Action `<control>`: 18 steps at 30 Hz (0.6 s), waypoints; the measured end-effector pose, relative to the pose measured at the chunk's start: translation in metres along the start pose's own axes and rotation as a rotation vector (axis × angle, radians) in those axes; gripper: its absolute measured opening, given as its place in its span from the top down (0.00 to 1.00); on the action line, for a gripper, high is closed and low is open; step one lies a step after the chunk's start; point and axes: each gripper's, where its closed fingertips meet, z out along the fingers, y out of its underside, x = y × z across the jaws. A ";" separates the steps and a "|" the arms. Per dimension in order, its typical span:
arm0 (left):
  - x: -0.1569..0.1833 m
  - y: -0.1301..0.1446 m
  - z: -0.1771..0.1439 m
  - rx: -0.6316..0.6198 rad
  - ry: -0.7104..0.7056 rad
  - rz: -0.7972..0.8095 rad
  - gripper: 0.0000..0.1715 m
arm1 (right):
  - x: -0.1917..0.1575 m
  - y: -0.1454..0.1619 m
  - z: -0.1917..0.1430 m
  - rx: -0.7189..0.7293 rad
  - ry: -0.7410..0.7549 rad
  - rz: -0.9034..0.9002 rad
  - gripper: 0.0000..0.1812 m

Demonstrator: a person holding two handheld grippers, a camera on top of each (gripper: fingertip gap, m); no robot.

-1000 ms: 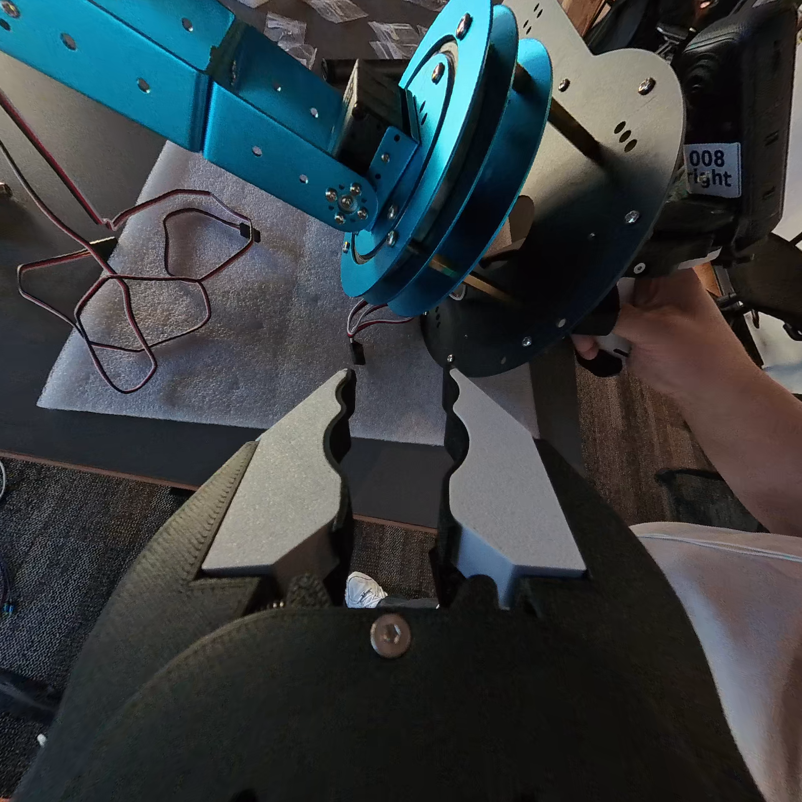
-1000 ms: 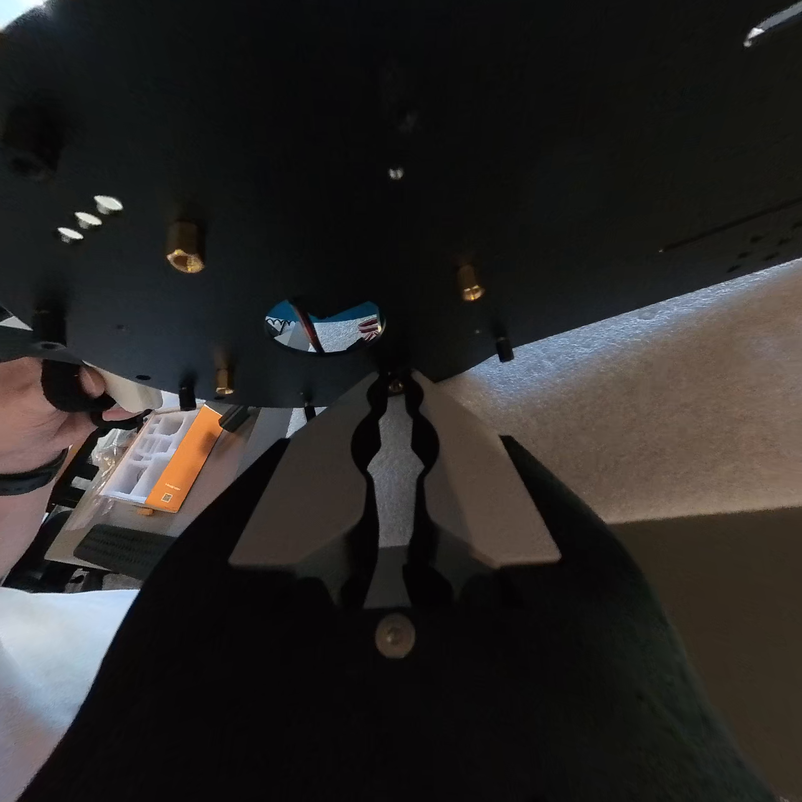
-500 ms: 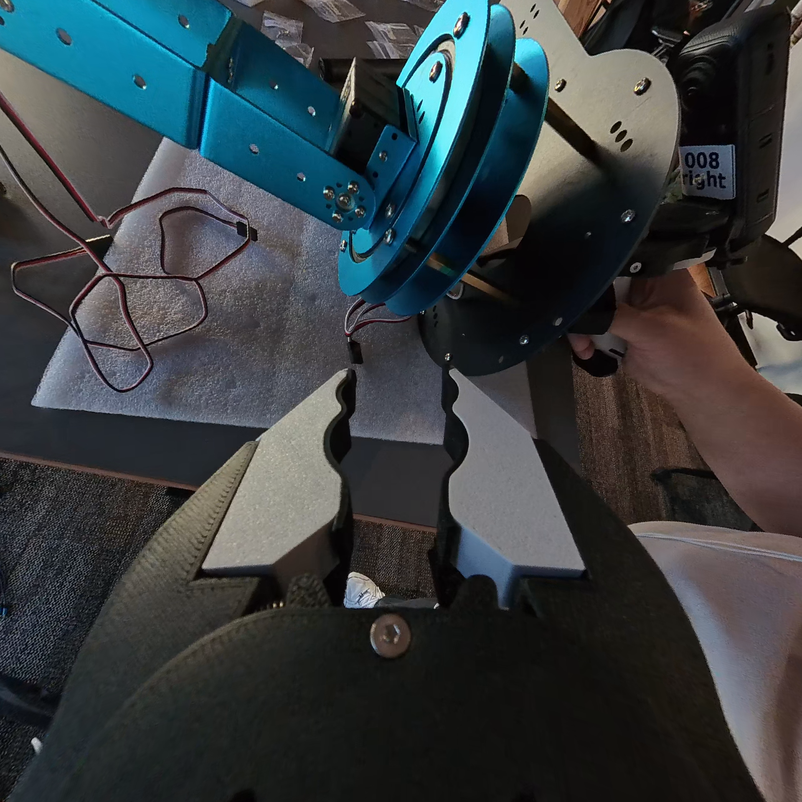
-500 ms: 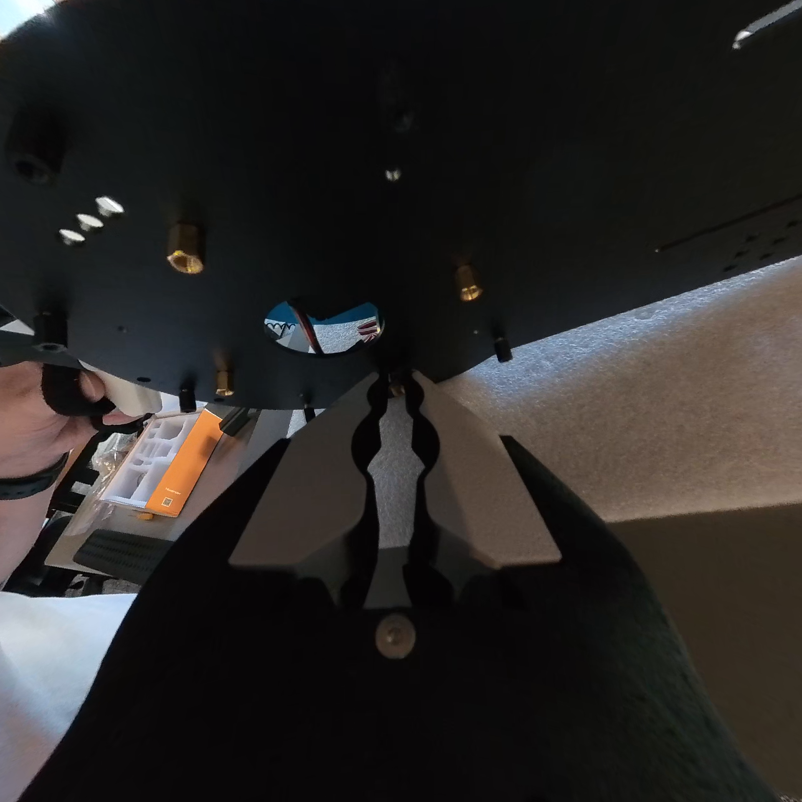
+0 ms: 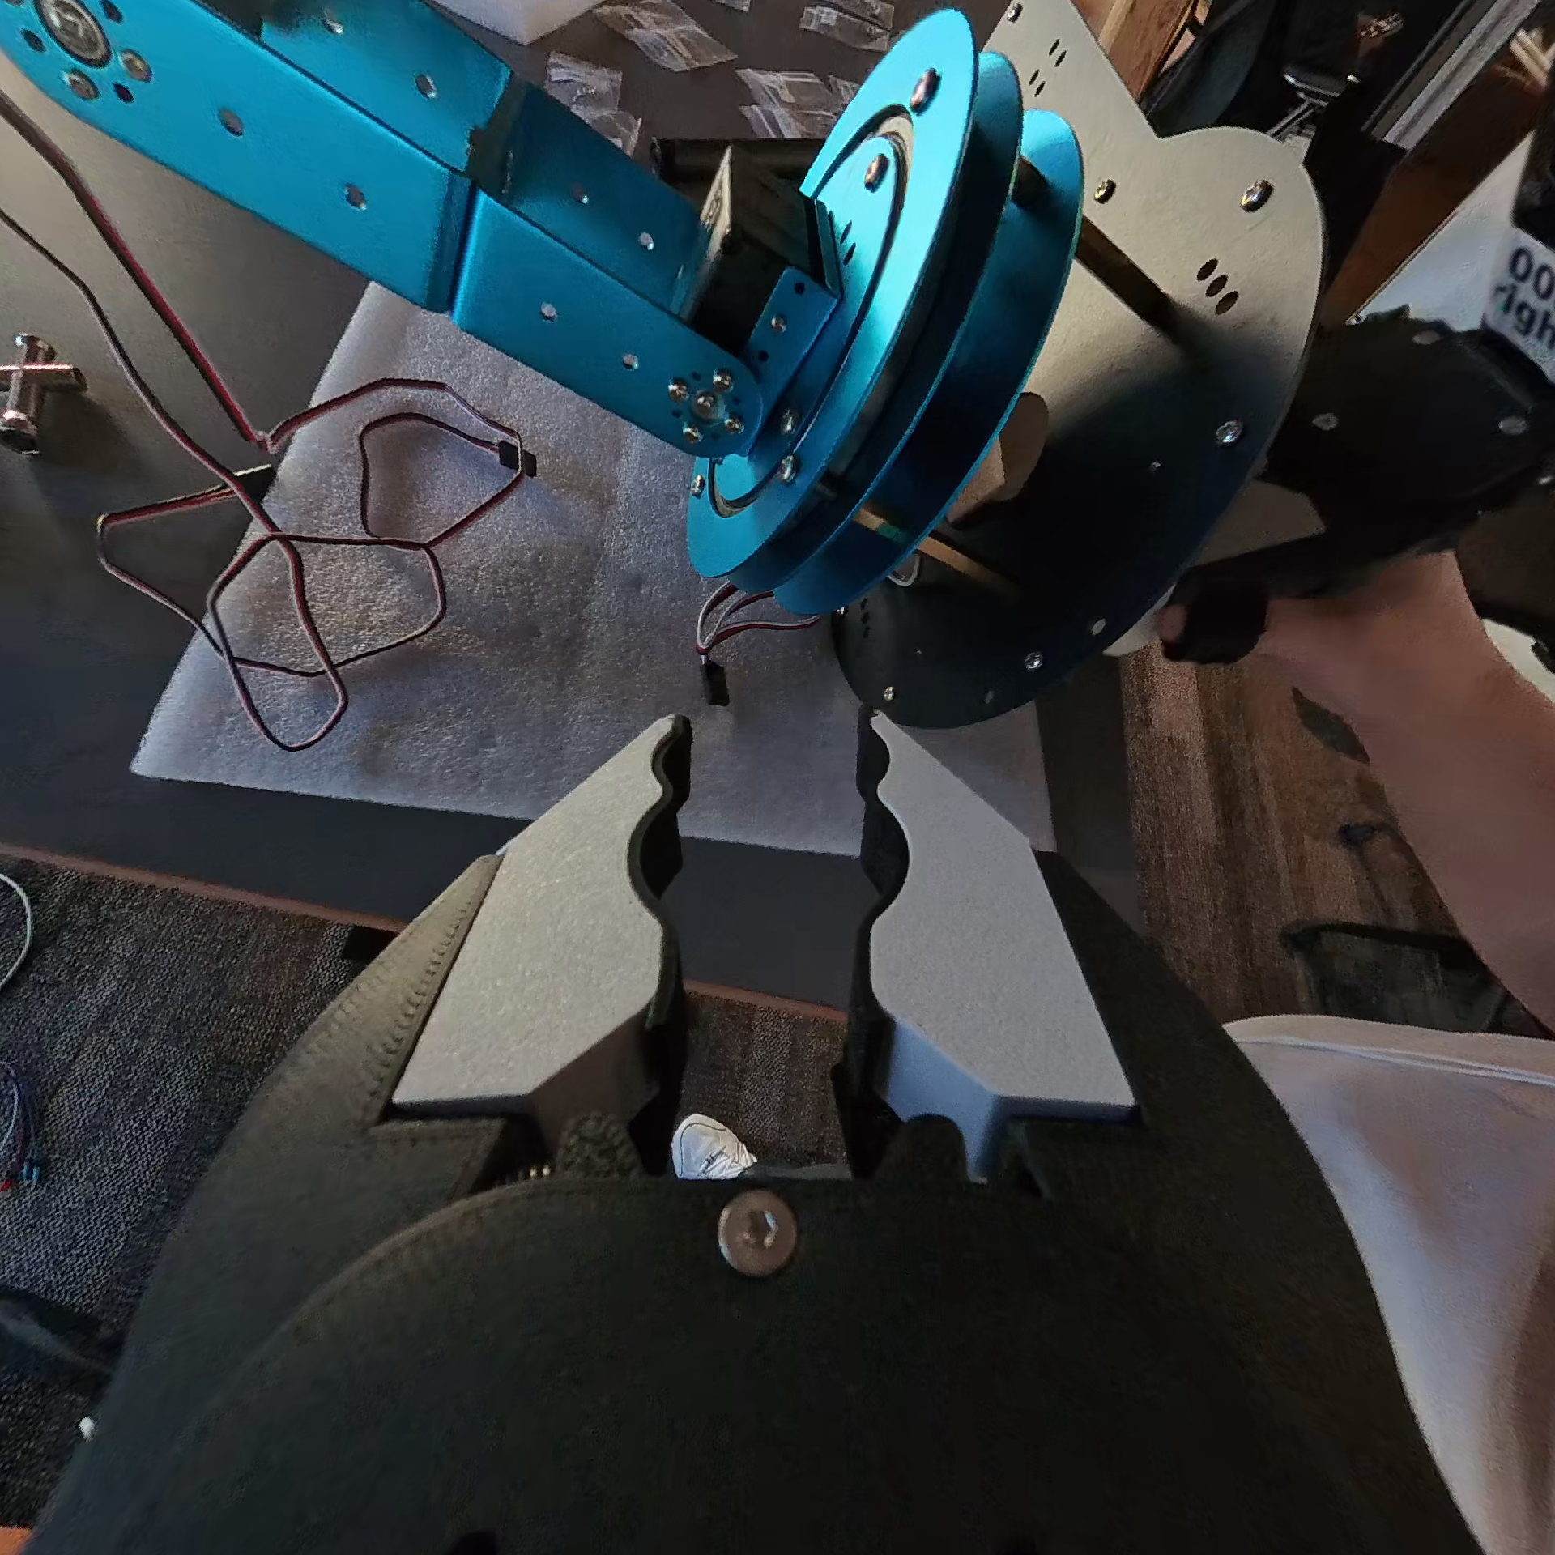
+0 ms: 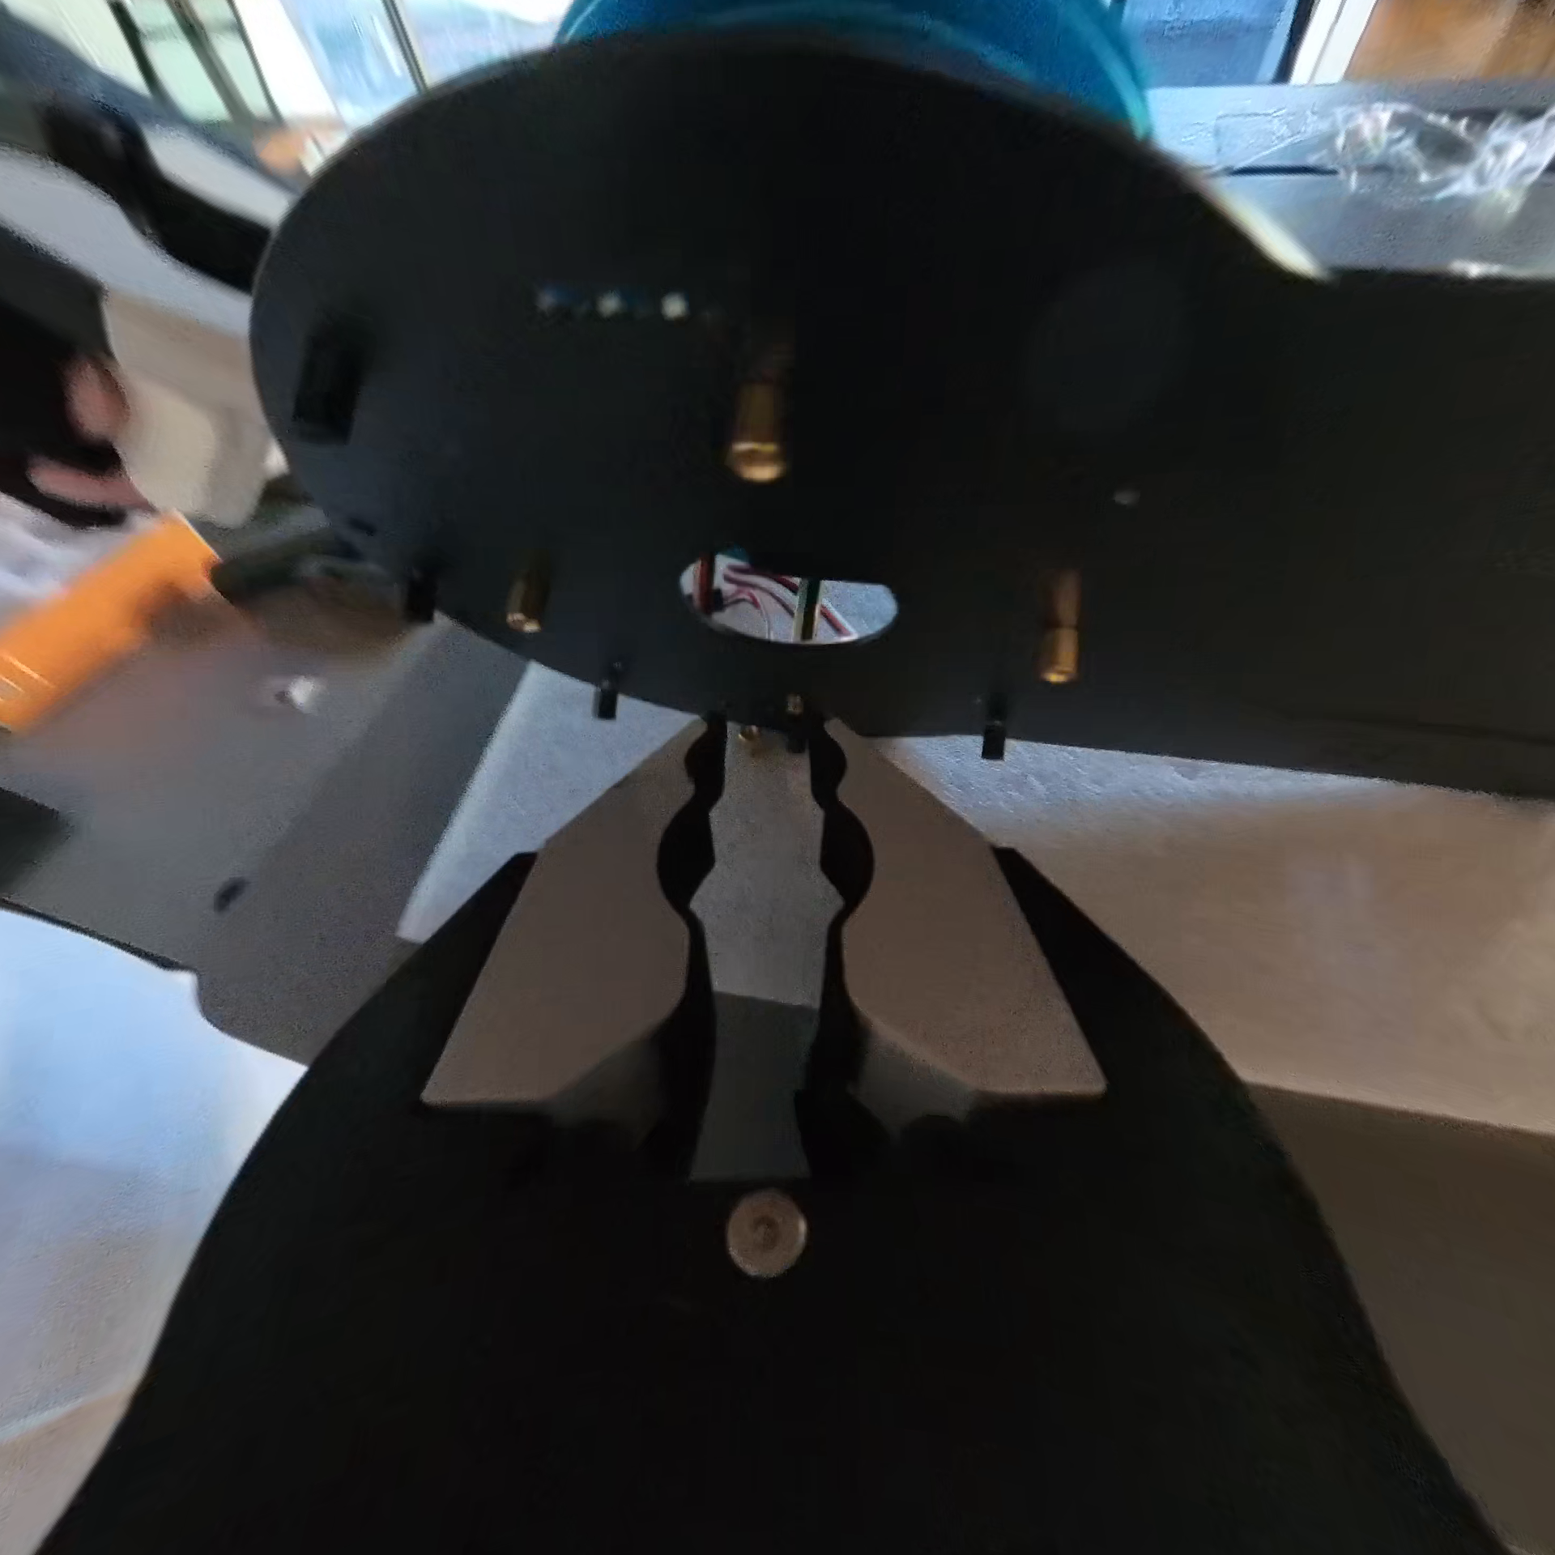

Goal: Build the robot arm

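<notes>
A blue metal robot arm [image 5: 505,219] with blue discs [image 5: 909,337] and a black base plate [image 5: 1178,404] lies tilted on a white foam mat [image 5: 522,639]. My left gripper [image 5: 770,724] is open and empty, just short of a black wire connector [image 5: 715,686] that hangs from the discs. In the right wrist view, my right gripper [image 6: 766,732] faces the underside of the base plate [image 6: 841,252]. Its jaws stand a little apart, with small standoffs at the plate's lower edge between the tips. Its body [image 5: 1430,437] shows beside the plate.
A looped red-and-black servo wire [image 5: 337,572] lies on the mat's left part. A metal cross fitting [image 5: 34,379] sits at far left and small plastic bags [image 5: 673,42] at the back. An orange-and-white box [image 6: 101,606] is at the left. The table edge [image 5: 252,875] borders carpet. My right fingertips sit around 11 centimeters from my left ones. It is some 25 centimeters from my left tips to the metal cross fitting [image 5: 34,379].
My right gripper has pulled back from the base plate and its jaws have opened slightly; its view is blurred by motion. The left gripper has barely moved.
</notes>
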 end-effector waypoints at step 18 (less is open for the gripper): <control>-0.012 0.001 -0.010 0.022 0.003 -0.015 0.78 | -0.011 0.021 0.018 -0.227 0.058 -0.064 0.97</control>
